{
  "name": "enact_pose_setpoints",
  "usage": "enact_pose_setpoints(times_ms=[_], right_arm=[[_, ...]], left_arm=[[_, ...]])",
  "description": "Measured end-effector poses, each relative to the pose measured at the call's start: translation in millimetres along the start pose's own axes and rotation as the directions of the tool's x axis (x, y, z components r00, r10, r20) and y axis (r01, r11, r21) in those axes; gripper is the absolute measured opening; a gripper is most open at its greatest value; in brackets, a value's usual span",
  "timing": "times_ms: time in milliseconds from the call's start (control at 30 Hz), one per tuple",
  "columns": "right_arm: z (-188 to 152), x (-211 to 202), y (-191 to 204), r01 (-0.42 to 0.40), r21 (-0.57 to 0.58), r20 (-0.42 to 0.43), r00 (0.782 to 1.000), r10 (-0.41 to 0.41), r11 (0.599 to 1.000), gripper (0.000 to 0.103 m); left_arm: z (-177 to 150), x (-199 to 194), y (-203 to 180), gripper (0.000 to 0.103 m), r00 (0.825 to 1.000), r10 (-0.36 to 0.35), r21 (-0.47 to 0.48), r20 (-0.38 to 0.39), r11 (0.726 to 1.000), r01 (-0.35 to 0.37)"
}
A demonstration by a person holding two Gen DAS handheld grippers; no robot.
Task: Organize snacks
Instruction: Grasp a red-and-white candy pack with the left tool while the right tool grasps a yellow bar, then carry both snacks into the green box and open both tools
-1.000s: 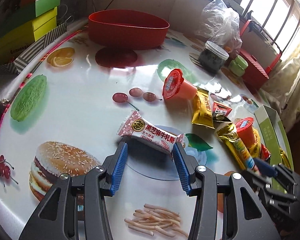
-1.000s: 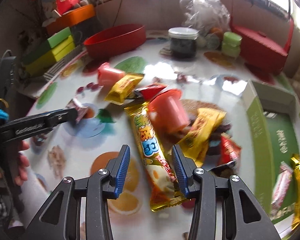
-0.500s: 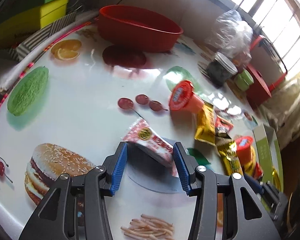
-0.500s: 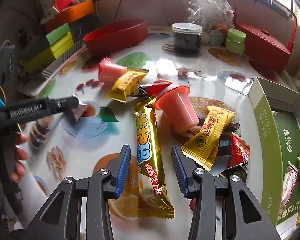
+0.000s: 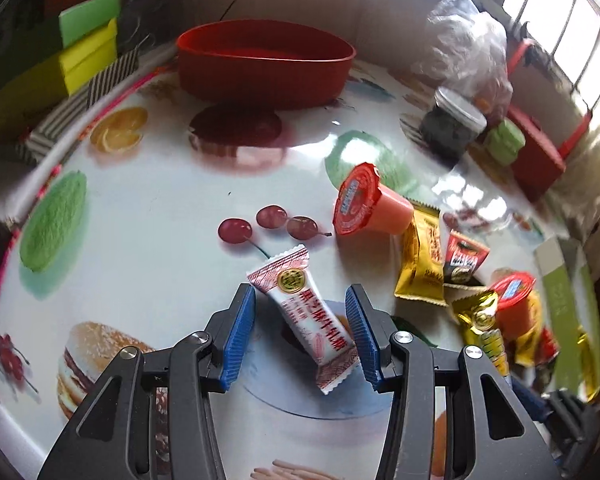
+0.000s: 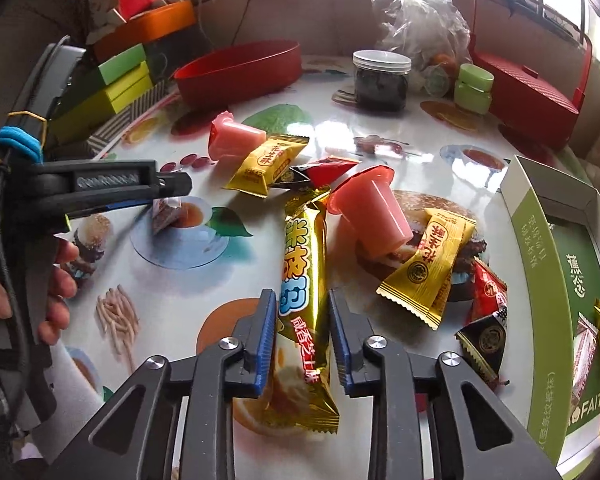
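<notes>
Straddling a white candy (image 5: 308, 316) with the left gripper (image 5: 302, 326), jaws spread, the right pad seeming to touch the wrapper, the left pad apart from it. Candy lying slantwise between the pads, and in the right view looking tilted up off the table (image 5: 140, 216); whether actually lifted, hard to say. Likely handling light and crinkly, film slippery; best pinching across the filled middle, not the crimped ends.

Bracketing a long gold bar (image 6: 304, 276) with the right gripper (image 6: 303, 334), jaws open, neither pad clearly touching. Bar lying flat, lengthwise between them. Probably light, brittle inside; pinching gently mid-length.
</notes>
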State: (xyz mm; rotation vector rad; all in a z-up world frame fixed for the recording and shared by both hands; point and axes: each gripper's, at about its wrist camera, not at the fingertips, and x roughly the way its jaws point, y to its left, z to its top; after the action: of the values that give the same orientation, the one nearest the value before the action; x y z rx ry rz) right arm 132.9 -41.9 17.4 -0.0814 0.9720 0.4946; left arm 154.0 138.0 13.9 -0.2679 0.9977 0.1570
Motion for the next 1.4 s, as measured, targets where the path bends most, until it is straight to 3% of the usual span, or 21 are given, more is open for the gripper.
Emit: enact_pose_setpoints(times_ms=[433, 500, 667, 1400], right_arm=[[-3, -3, -3, -0.007, 0.026, 0.013, 1.000, 0.007, 1.000, 0.023], [-3, -4, -3, -0.005, 0.029, 0.015, 1.000, 0.004, 1.000, 0.023], [-4, -5, -3, -0.001, 0.038, 0.022, 1.000, 0.000, 0.999, 0.022], [-18, -22, 5, -0.024, 0.049, 0.038, 0.999, 0.022, 0.998, 0.022]], left_arm=[[-8, -4, -1, 0.047, 0.998, 0.047, 0.039, 0.035, 0.998, -0.048], [-8, -6, 0, 0.032, 0.998, 0.049, 0.032, 0.041, 0.998, -0.051], [-10, -8, 2, 0.022, 0.998, 0.046, 0.030, 0.051, 0.998, -0.048], [-30, -31, -6, 0.021, 0.996, -0.033, 0.080, 0.083, 0.996, 0.027]])
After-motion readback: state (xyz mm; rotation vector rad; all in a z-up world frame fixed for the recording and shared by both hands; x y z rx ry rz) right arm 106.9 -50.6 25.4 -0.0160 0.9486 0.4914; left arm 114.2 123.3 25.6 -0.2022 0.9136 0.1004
